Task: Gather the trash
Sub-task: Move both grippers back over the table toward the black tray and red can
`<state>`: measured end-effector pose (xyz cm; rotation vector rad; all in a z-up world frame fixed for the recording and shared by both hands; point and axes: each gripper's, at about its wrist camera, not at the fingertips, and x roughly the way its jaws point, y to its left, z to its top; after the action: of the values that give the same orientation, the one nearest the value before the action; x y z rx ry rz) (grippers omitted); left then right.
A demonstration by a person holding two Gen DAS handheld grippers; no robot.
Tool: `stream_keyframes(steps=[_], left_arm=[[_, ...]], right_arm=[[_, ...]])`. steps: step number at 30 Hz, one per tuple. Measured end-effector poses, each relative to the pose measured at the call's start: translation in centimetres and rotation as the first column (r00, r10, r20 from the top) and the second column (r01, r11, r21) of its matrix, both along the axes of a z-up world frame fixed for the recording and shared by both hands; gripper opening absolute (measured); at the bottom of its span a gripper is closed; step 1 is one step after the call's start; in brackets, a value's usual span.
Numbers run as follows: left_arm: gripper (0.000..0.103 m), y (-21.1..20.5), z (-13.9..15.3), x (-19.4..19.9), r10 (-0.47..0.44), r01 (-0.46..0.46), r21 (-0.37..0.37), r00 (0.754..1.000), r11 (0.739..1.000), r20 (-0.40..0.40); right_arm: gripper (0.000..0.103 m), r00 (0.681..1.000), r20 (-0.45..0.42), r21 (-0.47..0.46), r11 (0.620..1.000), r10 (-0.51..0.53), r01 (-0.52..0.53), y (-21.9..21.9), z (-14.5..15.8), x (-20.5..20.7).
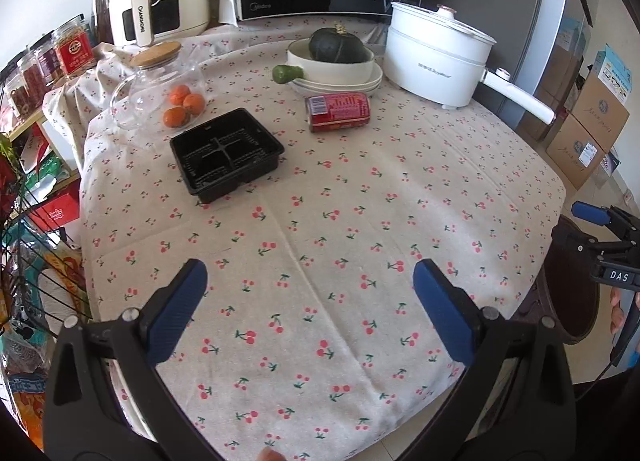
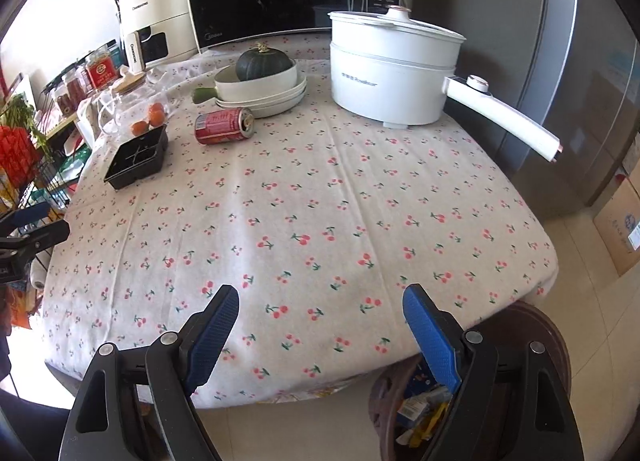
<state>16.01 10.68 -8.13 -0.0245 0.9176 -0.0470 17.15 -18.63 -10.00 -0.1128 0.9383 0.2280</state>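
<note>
Along the left edge of the tabletop [image 1: 360, 221], spread with a cherry-print cloth, a glass jar [image 1: 160, 89] with a bamboo lid lay tipped beside three tangerines [image 1: 184, 105]. Just in front of them sat an empty black plastic tray [image 1: 226, 153] with four compartments, upright and well apart from both tools. Further right, a red drink can [image 1: 339, 111] lay on its side, just in front of stacked white bowls [image 1: 332, 65] holding a dark green squash [image 1: 338, 45]. Toward the back right corner stood a white electric pot [image 1: 436, 57], its handle reaching past the tabletop's edge. Over the near edge, the left hand-held gripper [image 1: 310, 281] hung with its blue pads wide apart and nothing between them. The right hand-held gripper [image 2: 320, 307] was likewise spread apart and empty, above the near right corner. Below that corner stood a brown trash bin [image 2: 548, 341] with wrappers inside.
</note>
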Motion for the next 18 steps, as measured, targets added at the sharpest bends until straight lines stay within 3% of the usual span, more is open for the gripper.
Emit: stream_keyframes(steps=[9,11,13,18], left_arm=[[0.102,7.0,-2.4,2.7,0.177,-0.179,-0.029,0.982,0.983,-0.060],[0.102,7.9,-2.7,3.8,0.197,-0.199,-0.029,0.978,0.979,-0.065],[0.102,8.7,-3.0,4.7,0.211,-0.213,-0.023,0.975,0.977,-0.062],[0.102,10.4,-3.9,6.2,0.246,-0.248,-0.044,0.968,0.968,-0.053]], right_arm=[[0.089,0.998,-0.044,0.068,0.996,0.054,-0.051,7.7,-1.6,6.7],[0.091,0.997,-0.043,0.083,0.995,0.058,-0.054,9.4,-2.0,8.4],[0.102,0.997,-0.034,0.098,0.993,0.068,-0.065,11.1,-2.2,10.2],[0.103,0.997,-0.016,0.084,0.994,0.074,-0.072,15.3,-3.4,14.8]])
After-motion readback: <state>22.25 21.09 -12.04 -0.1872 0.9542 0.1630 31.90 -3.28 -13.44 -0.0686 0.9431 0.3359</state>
